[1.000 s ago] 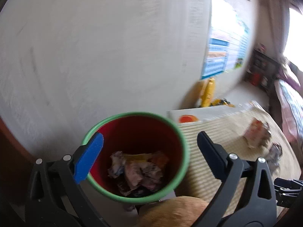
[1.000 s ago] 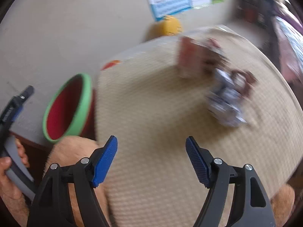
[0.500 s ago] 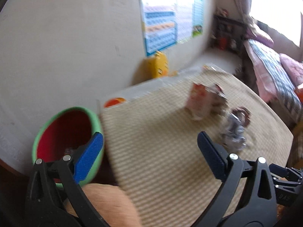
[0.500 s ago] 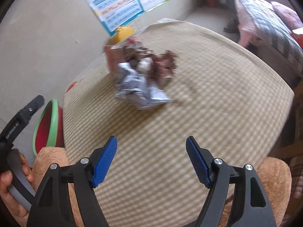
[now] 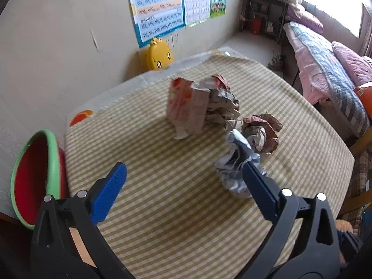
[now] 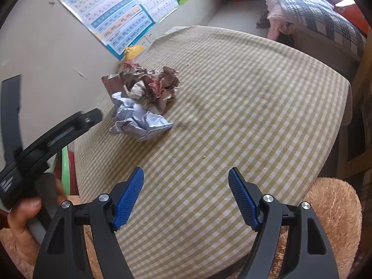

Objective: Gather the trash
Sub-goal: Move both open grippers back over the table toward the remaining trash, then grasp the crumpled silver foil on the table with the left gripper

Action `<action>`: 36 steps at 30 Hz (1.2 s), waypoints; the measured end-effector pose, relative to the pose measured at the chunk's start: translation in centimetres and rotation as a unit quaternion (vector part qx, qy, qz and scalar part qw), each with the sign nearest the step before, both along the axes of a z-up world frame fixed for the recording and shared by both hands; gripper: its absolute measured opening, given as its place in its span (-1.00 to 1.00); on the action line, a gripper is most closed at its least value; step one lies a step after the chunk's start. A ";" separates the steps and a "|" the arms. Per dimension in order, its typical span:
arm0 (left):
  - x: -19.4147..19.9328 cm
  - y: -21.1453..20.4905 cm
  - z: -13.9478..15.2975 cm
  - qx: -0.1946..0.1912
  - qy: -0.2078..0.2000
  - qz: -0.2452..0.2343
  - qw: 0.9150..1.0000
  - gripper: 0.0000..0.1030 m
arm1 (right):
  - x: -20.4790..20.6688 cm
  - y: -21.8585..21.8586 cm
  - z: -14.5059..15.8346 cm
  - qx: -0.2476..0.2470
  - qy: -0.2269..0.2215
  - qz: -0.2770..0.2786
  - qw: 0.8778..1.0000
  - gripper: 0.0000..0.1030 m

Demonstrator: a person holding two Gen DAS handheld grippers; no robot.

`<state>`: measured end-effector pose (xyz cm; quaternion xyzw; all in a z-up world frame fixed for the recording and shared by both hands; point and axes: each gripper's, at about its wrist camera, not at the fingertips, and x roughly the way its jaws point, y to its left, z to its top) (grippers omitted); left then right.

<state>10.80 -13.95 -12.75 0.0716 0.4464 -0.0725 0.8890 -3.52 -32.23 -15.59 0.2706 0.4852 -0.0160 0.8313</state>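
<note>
A pile of trash lies on the checked tablecloth: a pink carton, crumpled brown paper, a reddish paper ball and a crumpled silver wrapper. The wrapper also shows in the right wrist view. My left gripper is open above the cloth, its right finger just in front of the silver wrapper. My right gripper is open and empty near the table's front edge. The red bin with a green rim stands off the table's left side.
A yellow chick-shaped box sits by the wall behind the table. Posters hang on the wall. A bed lies at the right. A brown plush seat is under the table's front edge.
My left gripper swung from above the bin, right and over the table toward the trash pile. My right gripper's view also turned right, so the pile is now at its upper left.
</note>
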 end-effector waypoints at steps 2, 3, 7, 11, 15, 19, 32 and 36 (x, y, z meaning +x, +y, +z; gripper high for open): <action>0.8 -1.0 -1.0 0.008 0.017 -0.002 1.000 0.89 | 0.0 -0.4 -0.3 0.009 0.002 -0.008 1.000 0.40; 1.0 -1.2 -1.4 0.010 0.021 -0.003 1.000 0.89 | 0.0 -0.6 -0.4 0.012 0.002 -0.011 1.000 0.40; 1.4 -2.1 -1.7 0.003 0.014 0.003 1.000 0.89 | -0.1 -1.3 -0.9 0.025 0.007 -0.021 0.999 0.40; 2.1 -2.9 -1.5 0.000 0.023 -0.002 1.000 0.89 | -0.2 -1.6 -1.2 0.034 0.012 -0.026 0.999 0.40; 1.6 -3.3 -0.9 -0.021 0.020 -0.015 0.999 0.89 | -0.3 -1.7 -1.3 0.039 0.013 -0.030 0.999 0.40; 1.1 -4.0 -1.0 -0.019 0.019 -0.036 0.999 0.89 | -0.4 -2.0 -1.3 0.044 0.012 -0.033 0.998 0.40; 1.5 -4.7 -2.7 0.034 0.041 -0.052 0.997 0.88 | -0.7 -2.7 -1.7 0.059 0.016 -0.040 0.997 0.40; 1.3 -4.7 -3.6 0.033 0.055 -0.058 0.996 0.67 | -0.8 -2.8 -1.8 0.059 0.018 -0.041 0.997 0.40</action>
